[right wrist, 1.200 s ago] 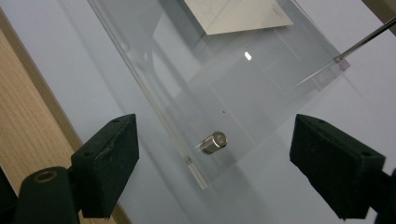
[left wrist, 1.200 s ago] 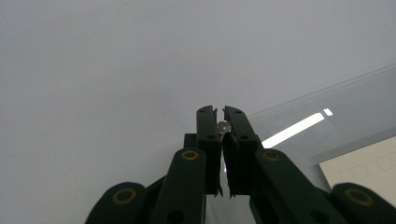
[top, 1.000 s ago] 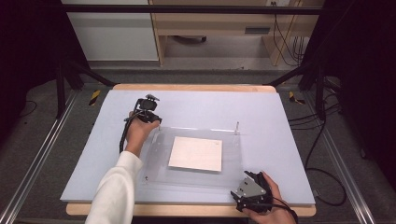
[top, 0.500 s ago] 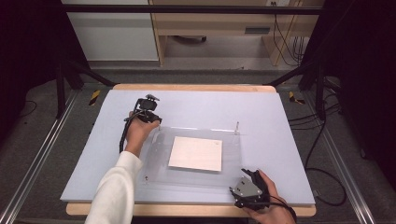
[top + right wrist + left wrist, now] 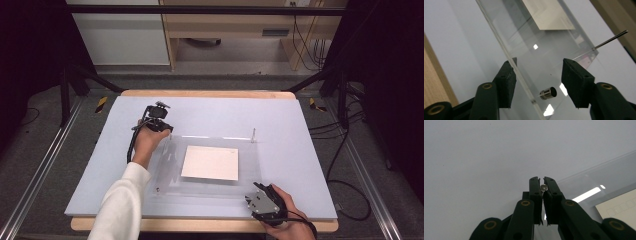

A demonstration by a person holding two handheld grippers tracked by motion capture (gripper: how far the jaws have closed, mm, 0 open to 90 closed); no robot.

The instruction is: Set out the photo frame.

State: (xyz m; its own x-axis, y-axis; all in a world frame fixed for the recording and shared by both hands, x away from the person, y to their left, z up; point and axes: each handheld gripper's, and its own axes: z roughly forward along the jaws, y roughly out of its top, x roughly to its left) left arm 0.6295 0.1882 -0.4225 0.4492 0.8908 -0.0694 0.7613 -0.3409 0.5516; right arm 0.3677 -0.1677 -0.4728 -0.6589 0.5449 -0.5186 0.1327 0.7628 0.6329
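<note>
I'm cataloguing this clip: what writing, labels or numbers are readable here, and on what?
None can be read.
White card under the clear acrylic sheet: faint printed boxes along one edge, too small and blurred to read.
Yellow-and-black stripes on the floor: a marking, no words.

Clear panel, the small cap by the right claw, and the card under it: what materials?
Clear panel: likely acrylic, glossy; see-through, bright edge, light reflections. Cap: looks like metal, brushed silver sheen, dark bore. Card: seems matte cream paper or cardstock, no glare. Right claw straddles the cap, untouched.
</note>
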